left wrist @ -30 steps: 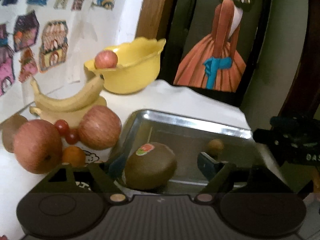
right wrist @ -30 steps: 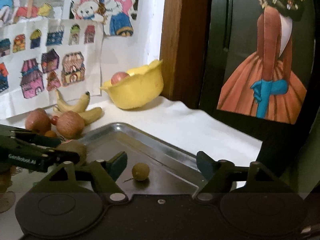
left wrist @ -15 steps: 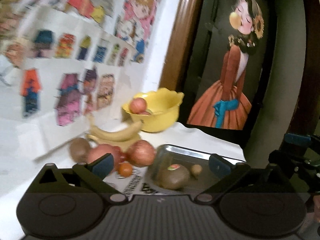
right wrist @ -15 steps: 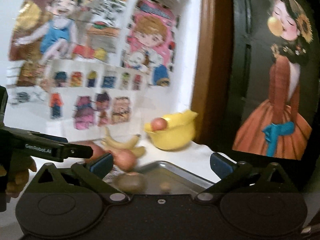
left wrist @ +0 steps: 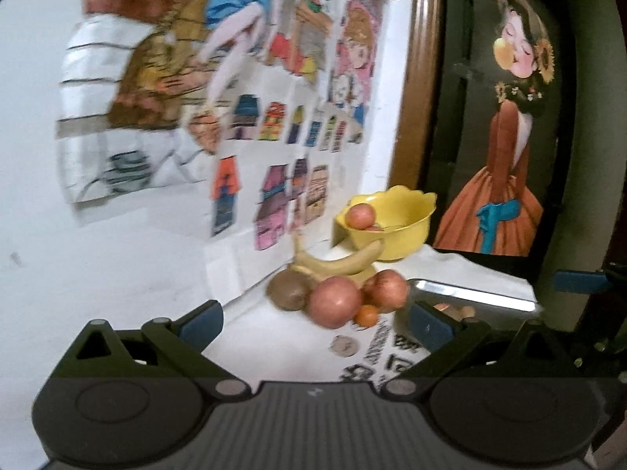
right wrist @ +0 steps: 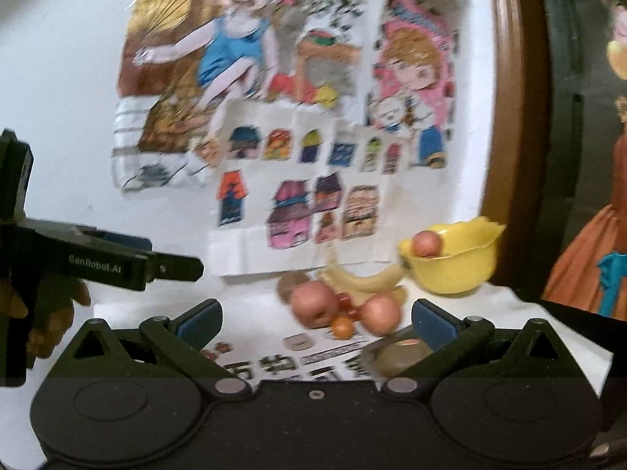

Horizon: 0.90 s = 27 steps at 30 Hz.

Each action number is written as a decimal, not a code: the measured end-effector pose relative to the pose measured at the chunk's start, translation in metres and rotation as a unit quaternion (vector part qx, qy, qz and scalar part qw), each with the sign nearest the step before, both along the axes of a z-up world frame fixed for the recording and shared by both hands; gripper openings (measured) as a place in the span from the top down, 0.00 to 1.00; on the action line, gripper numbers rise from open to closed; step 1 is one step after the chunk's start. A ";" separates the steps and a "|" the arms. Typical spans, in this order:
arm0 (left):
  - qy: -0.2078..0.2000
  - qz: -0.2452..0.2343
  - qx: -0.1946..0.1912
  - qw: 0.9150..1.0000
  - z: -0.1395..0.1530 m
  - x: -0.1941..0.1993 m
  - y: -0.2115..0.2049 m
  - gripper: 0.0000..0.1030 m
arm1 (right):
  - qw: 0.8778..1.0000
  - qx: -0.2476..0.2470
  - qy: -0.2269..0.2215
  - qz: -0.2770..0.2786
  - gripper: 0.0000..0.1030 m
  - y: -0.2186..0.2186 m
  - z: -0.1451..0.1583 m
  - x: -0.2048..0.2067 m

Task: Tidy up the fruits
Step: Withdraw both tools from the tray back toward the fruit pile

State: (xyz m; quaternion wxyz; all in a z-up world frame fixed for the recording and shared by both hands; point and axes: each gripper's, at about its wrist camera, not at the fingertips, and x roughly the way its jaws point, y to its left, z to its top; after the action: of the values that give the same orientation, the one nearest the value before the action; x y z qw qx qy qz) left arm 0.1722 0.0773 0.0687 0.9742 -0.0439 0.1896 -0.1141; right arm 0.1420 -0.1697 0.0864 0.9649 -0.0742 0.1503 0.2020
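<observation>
Left gripper (left wrist: 315,321): jaws spread wide, nothing between them, raised above the white surface (left wrist: 274,352) and aimed toward the fruit pile. Right gripper (right wrist: 315,319): jaws likewise spread wide and empty, held above the same surface. In the right wrist view the left gripper shows at the left edge as a dark arm, with a hand (right wrist: 39,313) beneath it.

Fruit pile, left wrist view, near the wall:
- Two reddish apples, the nearer apple (left wrist: 335,301) and the farther apple (left wrist: 386,290), side by side and touching.
- A small orange fruit (left wrist: 366,315) in front, tucked between the two apples.
- A brown kiwi (left wrist: 290,290) at the left of the nearer apple, touching it.
- Bananas (left wrist: 341,262) behind the apples, curving toward the bowl.
- Small red fruits (right wrist: 347,303) show between the apples in the right wrist view only.

The yellow bowl (left wrist: 399,239) stands behind the pile near the wooden frame (left wrist: 415,98) and holds a reddish fruit (left wrist: 360,215) at its left rim.

The metal tray (left wrist: 470,299) lies right of the pile. Its contents are mostly hidden behind the right jaw of the left gripper; a brown rounded item with a red spot shows in part, too blurred to identify.

Coloured drawings (left wrist: 274,125) cover the wall. A painting of a figure in an orange dress (left wrist: 505,180) stands at the right.
</observation>
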 end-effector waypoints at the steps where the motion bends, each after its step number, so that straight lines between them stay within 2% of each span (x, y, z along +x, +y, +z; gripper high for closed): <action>1: 0.003 0.003 0.002 1.000 -0.002 0.000 0.005 0.00 | 1.000 -0.003 0.005 0.005 0.01 0.006 -0.003 0.002; 7: 0.021 0.011 0.011 1.000 -0.015 0.004 0.026 0.00 | 0.999 -0.022 0.041 0.029 0.01 0.038 -0.022 0.017; 13: 0.038 0.010 0.009 0.999 -0.029 0.015 0.036 0.00 | 0.996 -0.038 0.070 0.032 0.01 0.052 -0.040 0.031; 27: 0.055 -0.028 0.024 0.998 -0.048 0.066 0.015 0.00 | 0.993 -0.062 0.097 0.002 0.01 0.040 -0.066 0.072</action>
State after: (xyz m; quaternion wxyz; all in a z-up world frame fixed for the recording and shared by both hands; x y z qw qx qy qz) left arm 0.2387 0.0926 0.0210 0.9596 -0.0212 0.2465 -0.1338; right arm 0.2143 -0.1301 0.0204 0.9390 -0.1139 0.2549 0.2008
